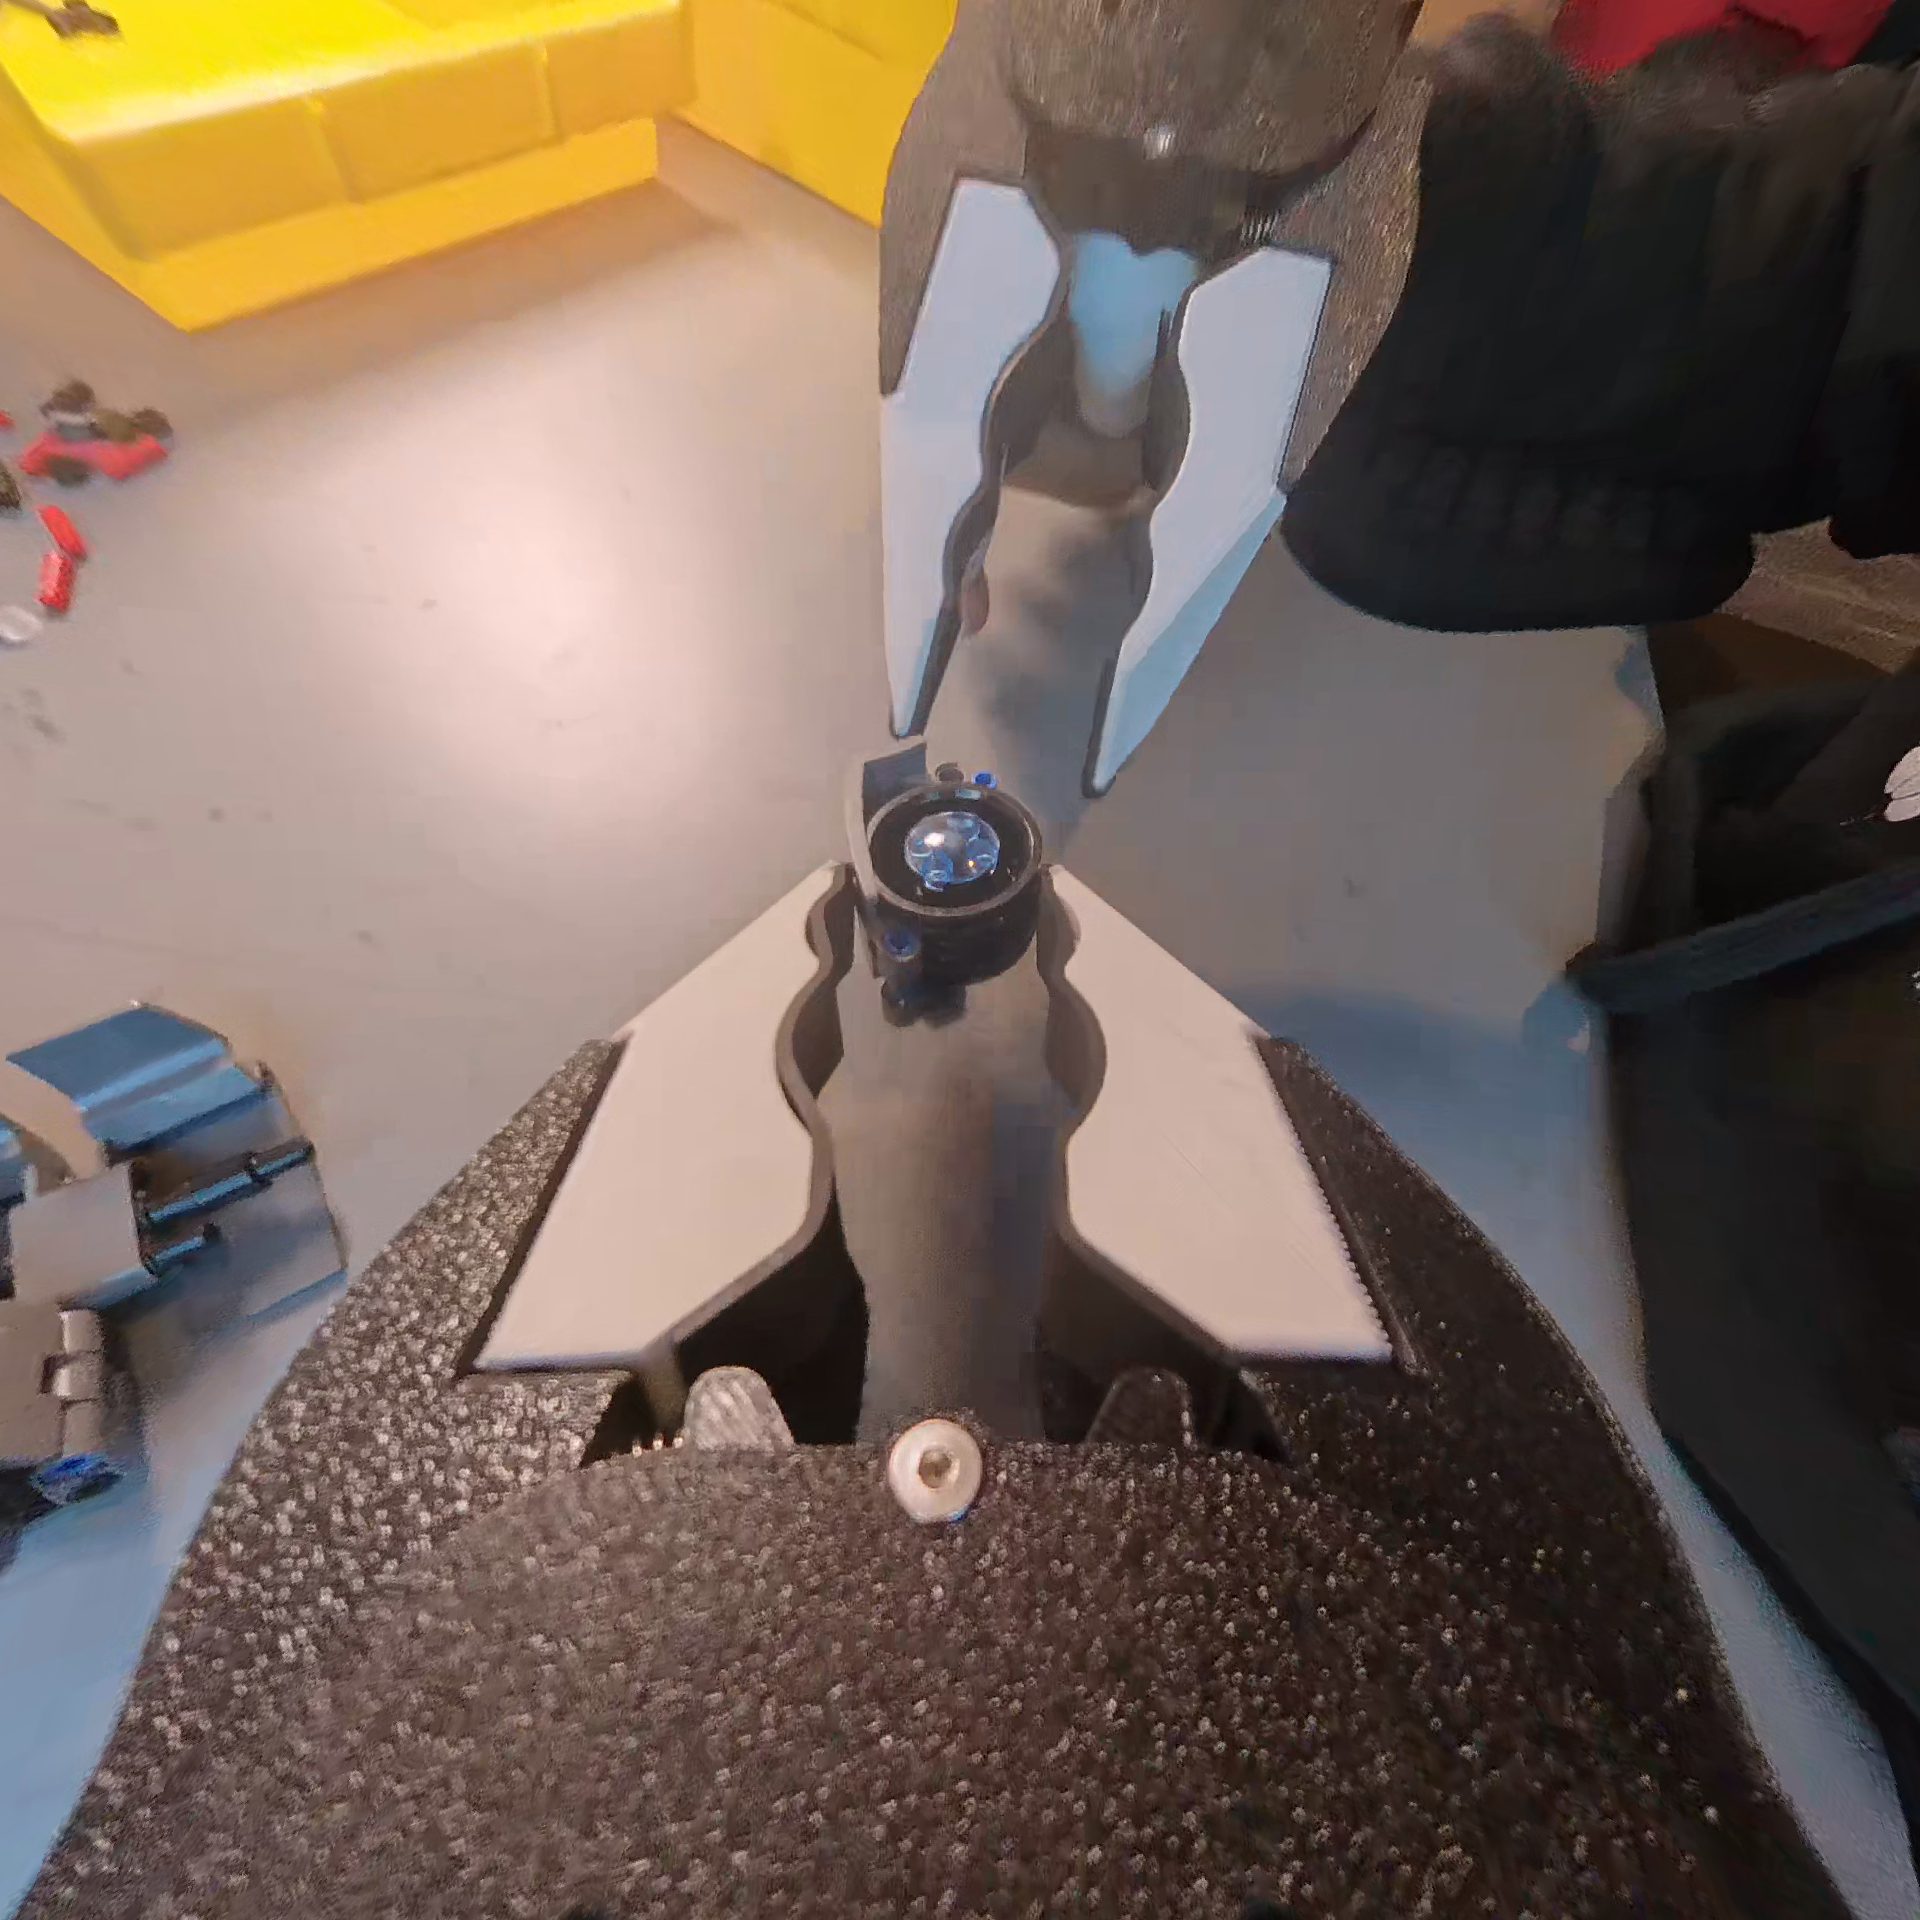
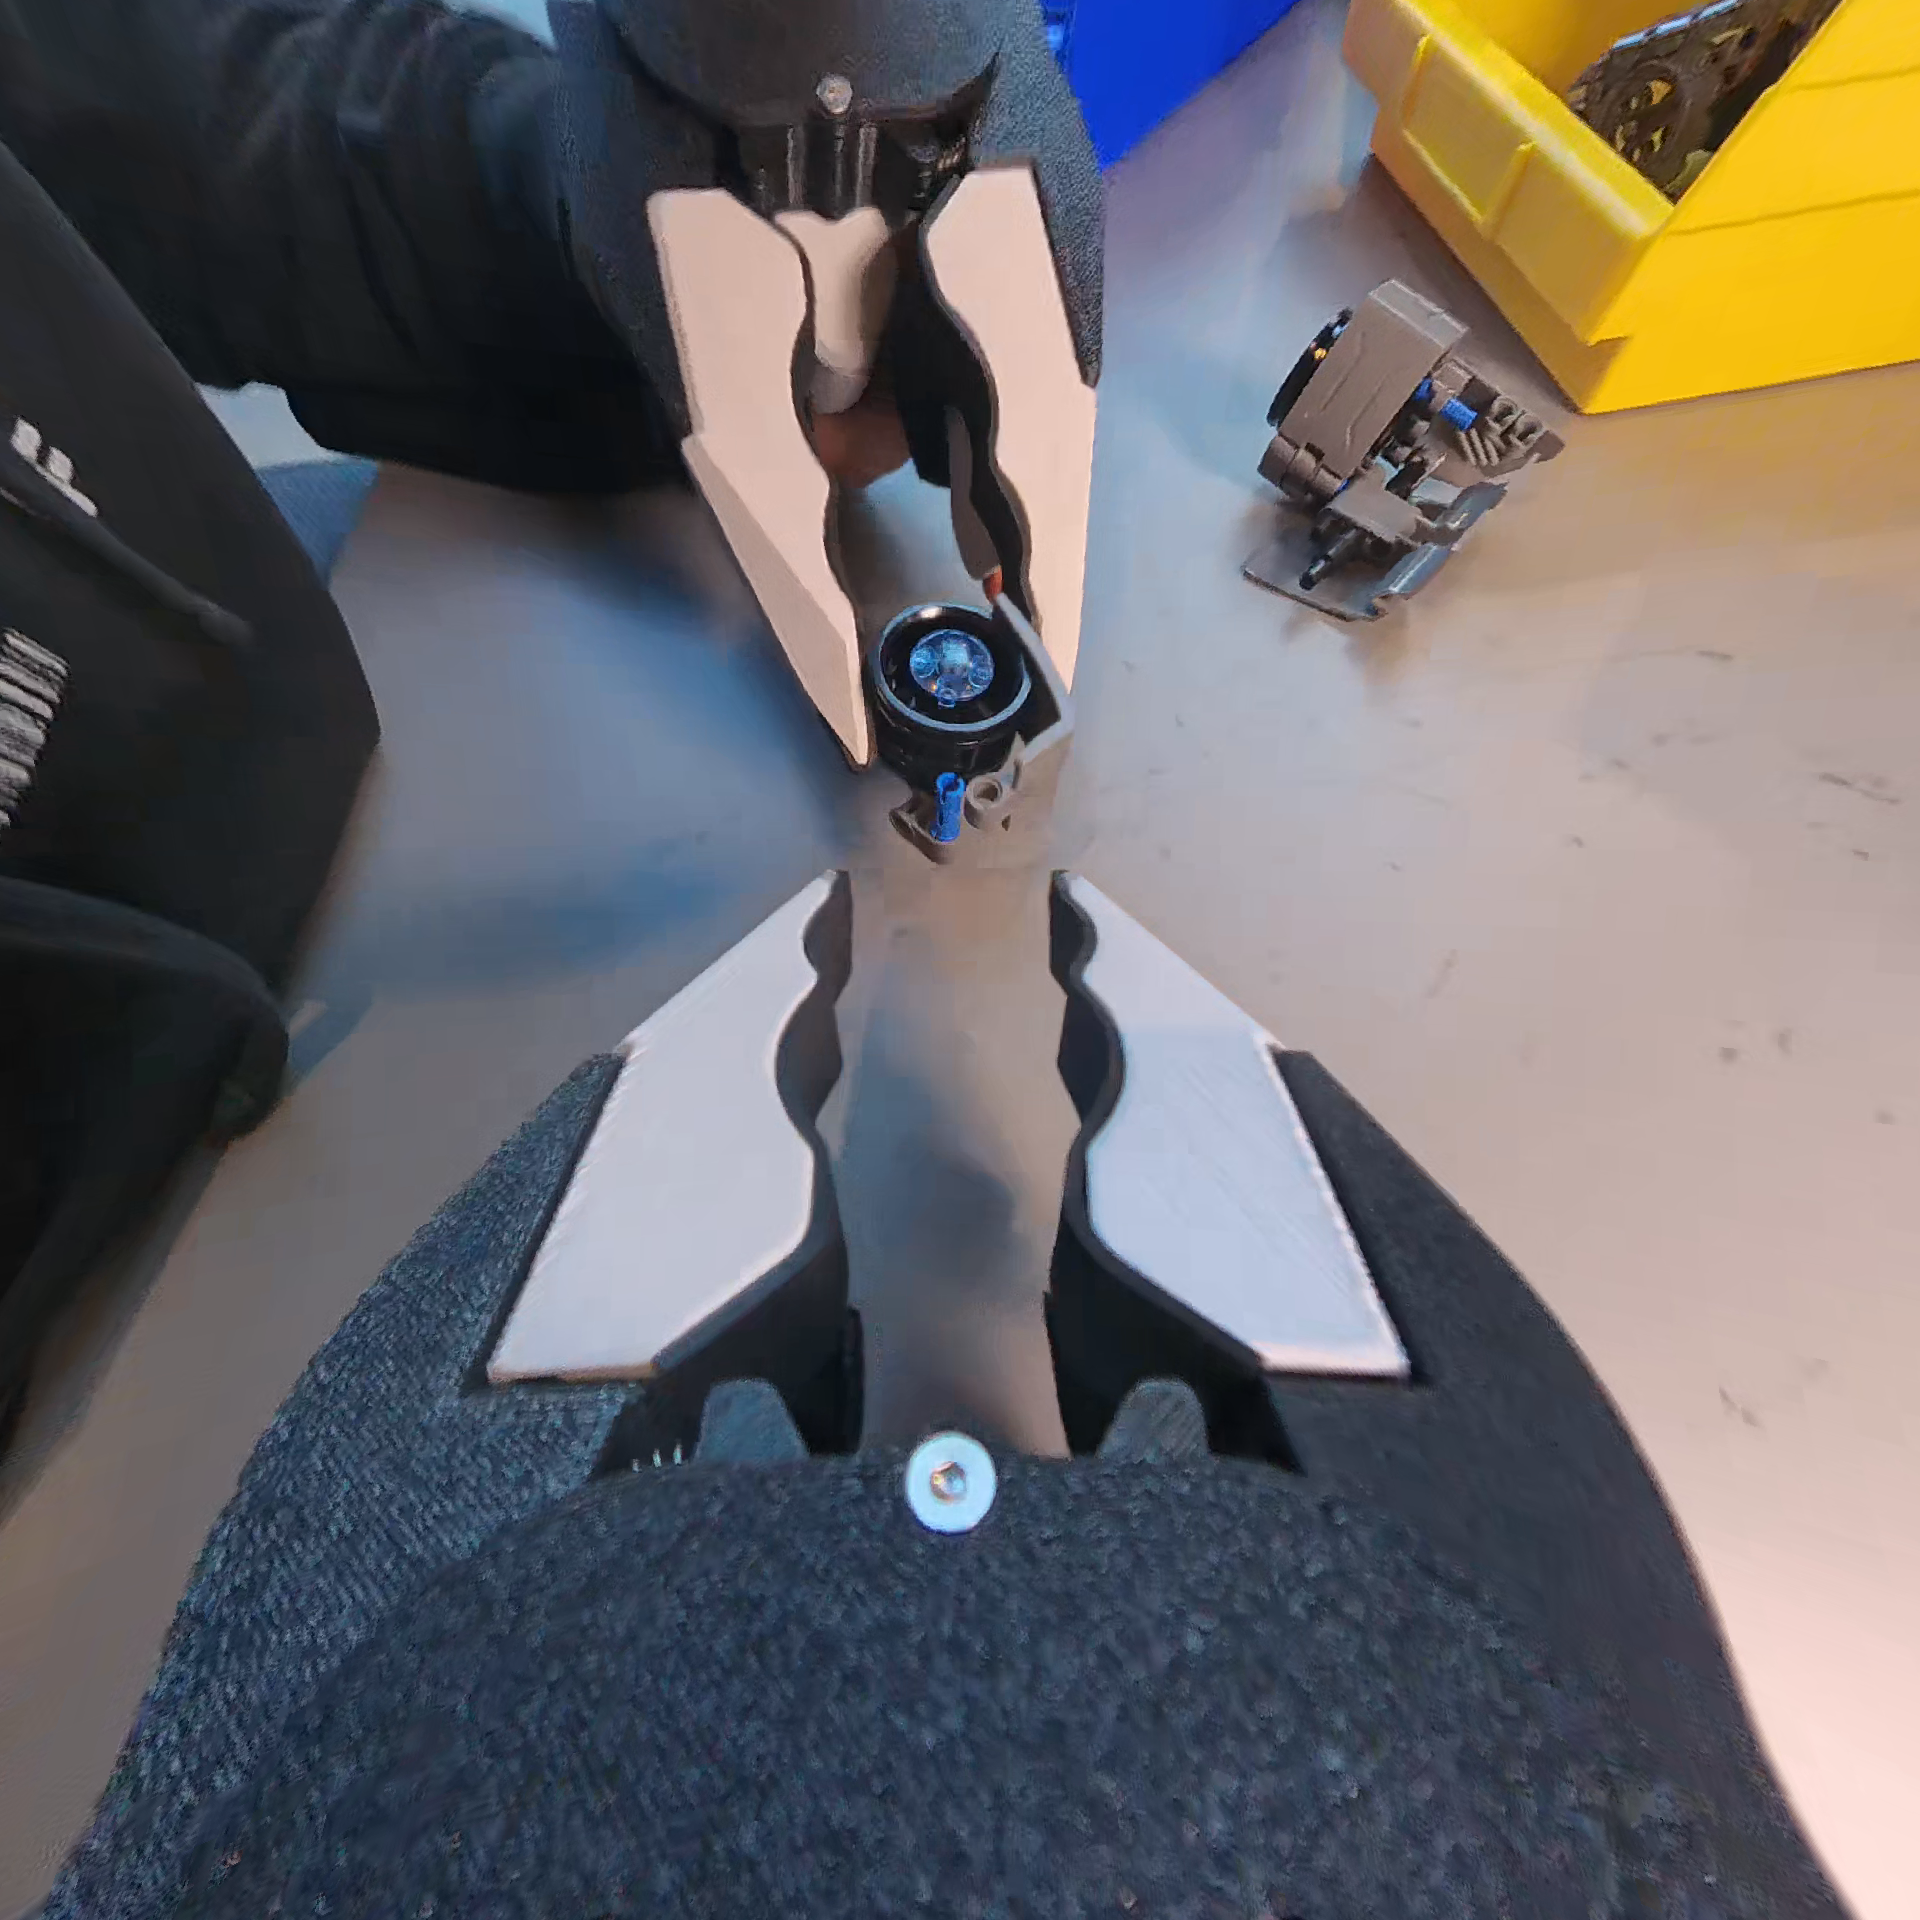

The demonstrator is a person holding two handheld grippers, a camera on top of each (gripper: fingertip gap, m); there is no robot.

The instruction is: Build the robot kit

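My left gripper (image 1: 940,896) is shut on a small black round toy-brick part (image 1: 951,868) with a clear blue stud in its middle and a grey bracket with a blue pin on one side. It holds the part just above the grey table (image 1: 468,675). My right gripper (image 1: 1003,753) faces it from the far side, open and empty, its tips just short of the part. In the right wrist view my right gripper (image 2: 951,883) is open with the part (image 2: 951,675) just ahead of it, held in my left gripper (image 2: 956,732).
A grey toy-brick assembly (image 1: 156,1174) lies at the left; it also shows in the right wrist view (image 2: 1382,457). Small red pieces (image 1: 94,447) lie farther left. Yellow bins (image 1: 312,135) stand at the back, one with dark parts (image 2: 1662,260). A person's dark sleeve (image 2: 364,260) is close. Only a small space, under 4 cm, lies between the two pairs of fingers.
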